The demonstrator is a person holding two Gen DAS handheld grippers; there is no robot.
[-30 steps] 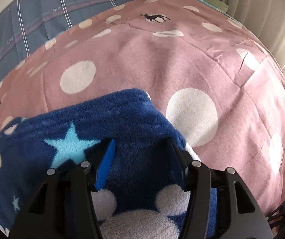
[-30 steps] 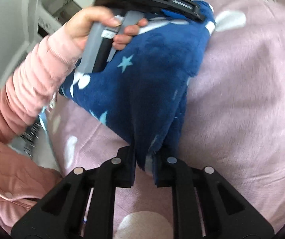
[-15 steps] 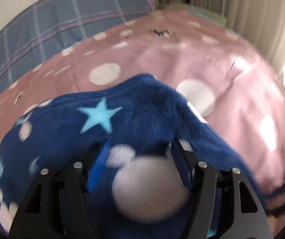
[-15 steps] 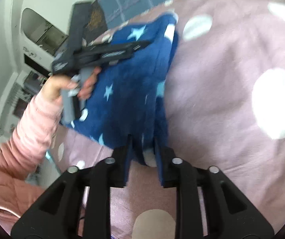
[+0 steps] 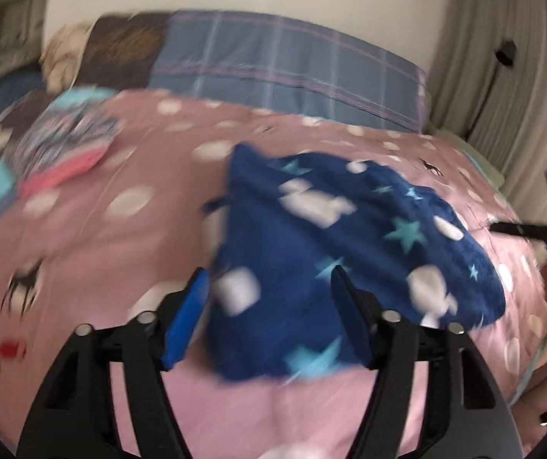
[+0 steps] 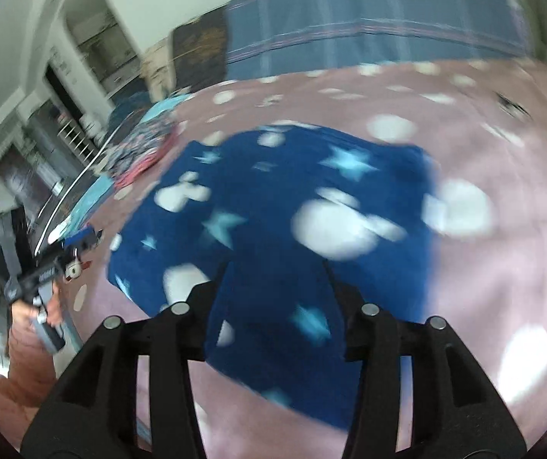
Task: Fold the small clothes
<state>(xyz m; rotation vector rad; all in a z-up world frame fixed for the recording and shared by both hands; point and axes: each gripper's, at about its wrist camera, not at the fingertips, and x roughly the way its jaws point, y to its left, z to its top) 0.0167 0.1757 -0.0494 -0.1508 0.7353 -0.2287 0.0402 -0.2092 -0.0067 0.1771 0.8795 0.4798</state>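
Both tongs had let go since a second ago: the right gripper (image 6: pixel 275 267) was clamped on the blue starred garment (image 6: pixel 284 206), the left gripper (image 5: pixel 269 281) straddled it. Now both were spread wide, holding nothing, contact unclear through blur. Garment lay folded on the pink dotted bedspread (image 5: pixel 93 237) just ahead of both, long axis running away from right tongs. Clothes pile (image 5: pixel 62 153) far left.

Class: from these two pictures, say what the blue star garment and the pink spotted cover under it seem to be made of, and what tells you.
Blue star garment: probably plush fleece; matte, thick, soft rounded edges, though motion blur hides the pile. Pink spotted cover: likely thin woven cotton or similar; flat, matte, with fine creases.
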